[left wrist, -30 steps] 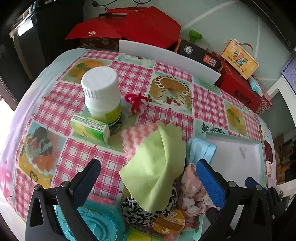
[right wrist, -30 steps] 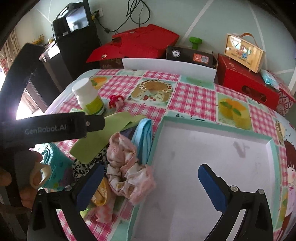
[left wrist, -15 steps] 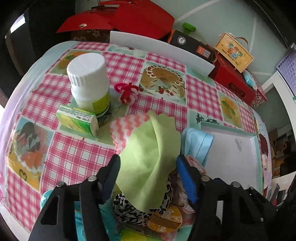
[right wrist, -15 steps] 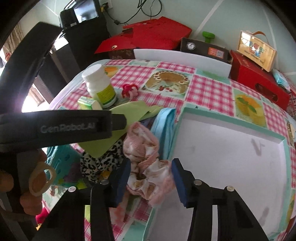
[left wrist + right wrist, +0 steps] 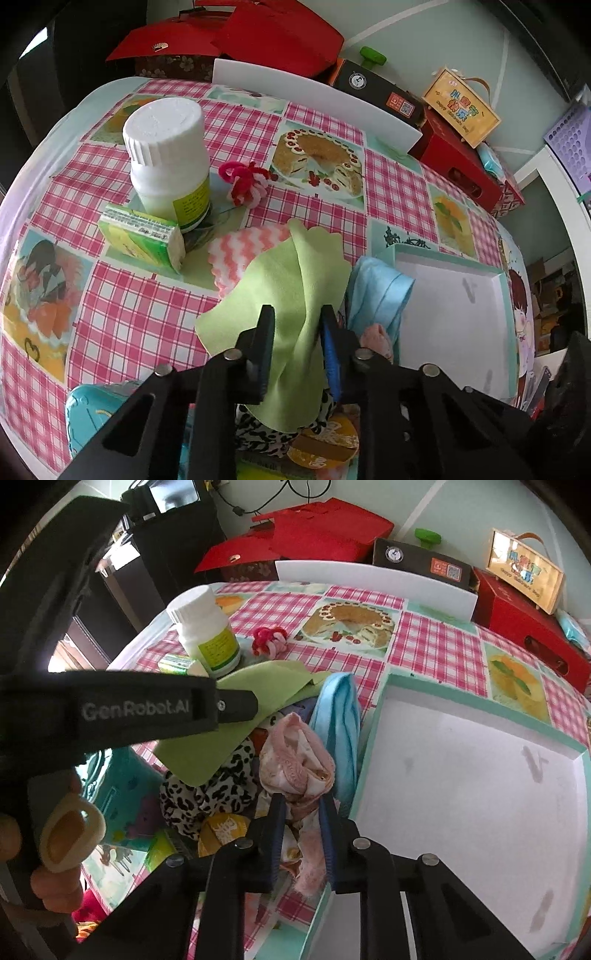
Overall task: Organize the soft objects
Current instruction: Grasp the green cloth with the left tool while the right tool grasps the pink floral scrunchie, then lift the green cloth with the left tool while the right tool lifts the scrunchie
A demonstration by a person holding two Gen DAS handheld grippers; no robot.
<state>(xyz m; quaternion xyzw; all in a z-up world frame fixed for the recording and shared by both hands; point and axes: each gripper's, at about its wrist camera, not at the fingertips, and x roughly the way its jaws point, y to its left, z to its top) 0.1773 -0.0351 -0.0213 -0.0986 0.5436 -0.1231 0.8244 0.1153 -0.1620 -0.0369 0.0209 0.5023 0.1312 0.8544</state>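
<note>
Both grippers have closed since a second ago: the left gripper [image 5: 297, 332] now pinches the limp lime-green cloth [image 5: 291, 291], and the right gripper [image 5: 301, 812] clamps the crumpled pink floral fabric [image 5: 295, 760]. Each lies in the pile beside the left edge of the white teal-rimmed tray [image 5: 373, 738]. Light and floppy, they probably suit a bunched mid-fold grip.

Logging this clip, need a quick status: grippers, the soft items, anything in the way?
Left gripper shut on green cloth. Right gripper shut on pink floral fabric. Tray bare, right of pile. Blue cloth drapes against tray rim.
</note>
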